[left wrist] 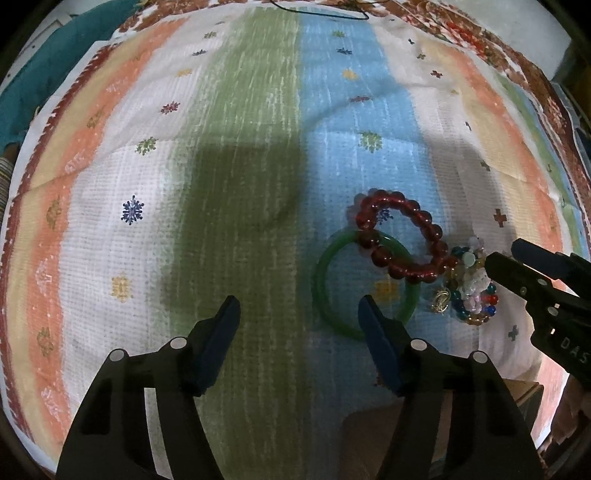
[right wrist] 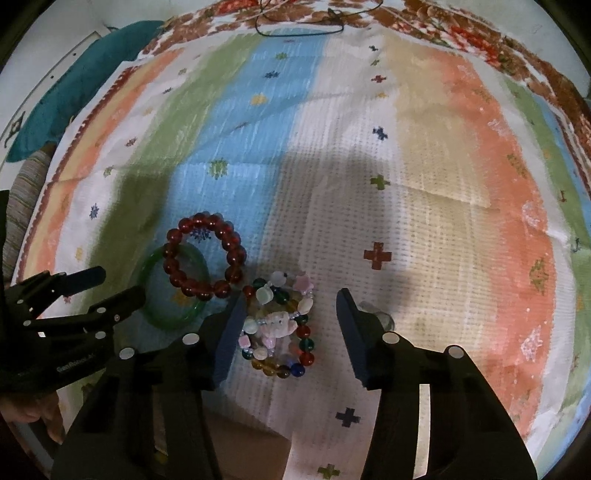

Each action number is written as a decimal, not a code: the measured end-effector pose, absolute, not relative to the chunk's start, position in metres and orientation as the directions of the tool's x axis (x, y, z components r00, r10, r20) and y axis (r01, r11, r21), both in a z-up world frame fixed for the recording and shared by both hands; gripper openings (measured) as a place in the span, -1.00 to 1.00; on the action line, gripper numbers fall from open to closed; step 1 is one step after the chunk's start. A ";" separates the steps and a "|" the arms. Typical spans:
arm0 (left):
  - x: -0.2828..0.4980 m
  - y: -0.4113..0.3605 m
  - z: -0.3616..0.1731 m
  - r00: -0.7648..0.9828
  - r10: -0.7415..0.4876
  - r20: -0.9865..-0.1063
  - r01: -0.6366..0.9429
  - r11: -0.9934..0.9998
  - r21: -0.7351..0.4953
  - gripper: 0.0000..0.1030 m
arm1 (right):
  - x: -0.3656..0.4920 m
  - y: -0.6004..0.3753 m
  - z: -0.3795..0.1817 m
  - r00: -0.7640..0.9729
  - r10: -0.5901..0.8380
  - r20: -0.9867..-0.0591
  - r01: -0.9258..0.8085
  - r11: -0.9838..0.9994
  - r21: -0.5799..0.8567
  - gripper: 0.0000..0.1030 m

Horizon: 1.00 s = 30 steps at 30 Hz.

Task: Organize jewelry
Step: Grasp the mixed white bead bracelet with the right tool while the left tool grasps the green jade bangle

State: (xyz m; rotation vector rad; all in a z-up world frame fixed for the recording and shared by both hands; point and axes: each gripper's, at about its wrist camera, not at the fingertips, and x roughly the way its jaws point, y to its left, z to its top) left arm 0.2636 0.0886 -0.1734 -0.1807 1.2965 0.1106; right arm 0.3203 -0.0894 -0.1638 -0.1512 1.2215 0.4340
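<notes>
A green bangle (left wrist: pixel 325 273) lies on the striped cloth (left wrist: pixel 236 184); a red bead bracelet (left wrist: pixel 400 236) lies partly over it. A heap of multicoloured bead bracelets (left wrist: pixel 471 288) with a small gold pendant (left wrist: pixel 441 301) lies to their right. My left gripper (left wrist: pixel 299 310) is open and empty, its right finger at the bangle's near edge. My right gripper (right wrist: pixel 291 304) is open and straddles the multicoloured heap (right wrist: pixel 280 325); its finger (left wrist: pixel 517 273) shows in the left wrist view. The red bracelet (right wrist: pixel 203 254) and bangle (right wrist: pixel 166 314) also show in the right wrist view, with the left gripper (right wrist: pixel 110 290) beside them.
A thin dark cord (right wrist: pixel 299 29) lies at the cloth's far edge. A teal cushion (right wrist: pixel 55 110) sits off the far left corner. A small clear piece (right wrist: pixel 384 317) lies by my right gripper's right finger. A brown cardboard box (right wrist: pixel 240 446) sits under the cloth's near edge.
</notes>
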 end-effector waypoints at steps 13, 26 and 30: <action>0.274 0.086 -0.185 0.257 0.008 -0.966 -0.144 0.989 -0.031 -0.13 | 0.337 -0.083 -0.181 0.222 0.271 -0.937 -0.405 0.900 0.164 -0.40; 0.275 0.081 -0.190 0.266 0.020 -0.964 -0.133 0.991 -0.016 -0.79 | 0.332 -0.078 -0.182 0.219 0.293 -0.931 -0.425 0.887 0.179 -0.85; 0.275 0.084 -0.188 0.267 0.014 -0.964 -0.140 0.990 -0.025 -0.84 | 0.331 -0.081 -0.180 0.232 0.281 -0.931 -0.426 0.890 0.163 -0.87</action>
